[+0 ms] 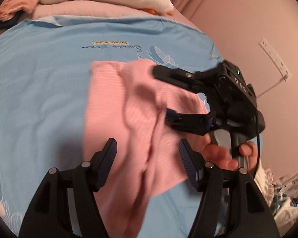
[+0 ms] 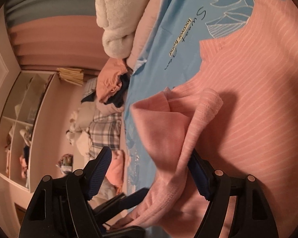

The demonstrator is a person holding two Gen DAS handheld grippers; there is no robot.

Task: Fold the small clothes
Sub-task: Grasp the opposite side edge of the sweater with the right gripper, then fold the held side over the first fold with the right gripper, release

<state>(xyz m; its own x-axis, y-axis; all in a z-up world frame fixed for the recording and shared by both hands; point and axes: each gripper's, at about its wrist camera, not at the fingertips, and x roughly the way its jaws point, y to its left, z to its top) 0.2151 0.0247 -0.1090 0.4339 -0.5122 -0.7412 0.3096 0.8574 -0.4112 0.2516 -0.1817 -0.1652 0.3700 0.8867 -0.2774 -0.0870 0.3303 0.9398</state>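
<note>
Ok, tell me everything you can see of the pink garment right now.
The pink garment is a soft knit with thin pale stripes and stitched hems, lying rumpled on the blue bedsheet, one edge folded over in loose ridges. The left gripper and right gripper both straddle its folds with jaws apart; neither pinches it.

Pink top [image 2: 248,91]: salmon pink with thin white horizontal stripes; plain pink inside face. Bedsheet [image 1: 39,83]: light blue, printed with white-outlined darker blue leaves, dark script lettering and a small yellow label. Blanket [image 2: 115,19]: cream white, fluffy. Grippers [image 1: 147,154]: black, with dark blue ribbed pads [image 1: 109,158]. Curtain [image 2: 55,39]: pink, grey-blue band above. Pillow [image 2: 105,136]: grey and white plaid.
</note>
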